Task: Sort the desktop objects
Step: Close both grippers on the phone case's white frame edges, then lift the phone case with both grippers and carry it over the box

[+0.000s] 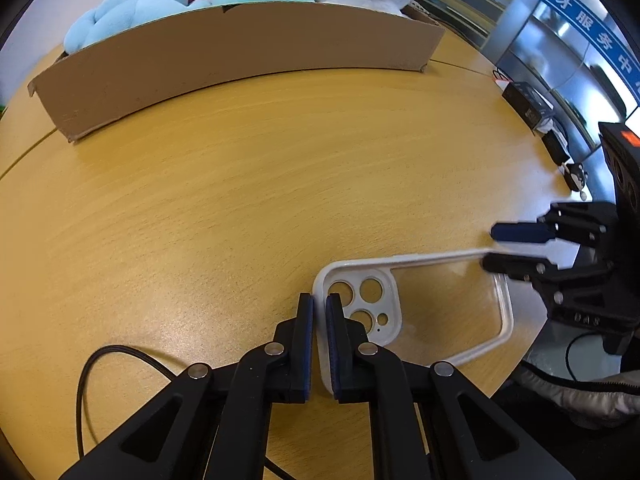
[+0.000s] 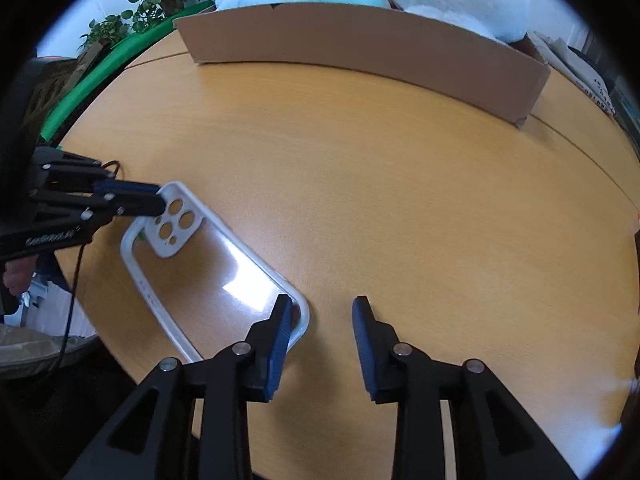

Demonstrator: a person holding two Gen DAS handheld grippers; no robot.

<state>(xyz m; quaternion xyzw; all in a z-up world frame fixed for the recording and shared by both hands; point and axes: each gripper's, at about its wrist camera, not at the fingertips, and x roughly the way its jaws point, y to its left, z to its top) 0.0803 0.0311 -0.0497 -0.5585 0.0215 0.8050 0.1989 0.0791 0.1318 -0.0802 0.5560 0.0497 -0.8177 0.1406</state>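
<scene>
My left gripper [image 1: 319, 312] has its jaws pinched on the white rim of the clear phone case [image 1: 440, 304] at its camera-cutout corner, while my right gripper [image 2: 322, 312] stands with jaws apart, one finger over the case's opposite corner and nothing held. The case lies at the near edge of the wooden table [image 1: 240, 184], well apart from the cardboard box [image 1: 240, 56] of plush toys [image 1: 152, 4] at the far side. I judge the case still awaits sorting, though where it belongs I cannot tell.

Clear phone case [image 1: 440, 304], apparently flat.
</scene>
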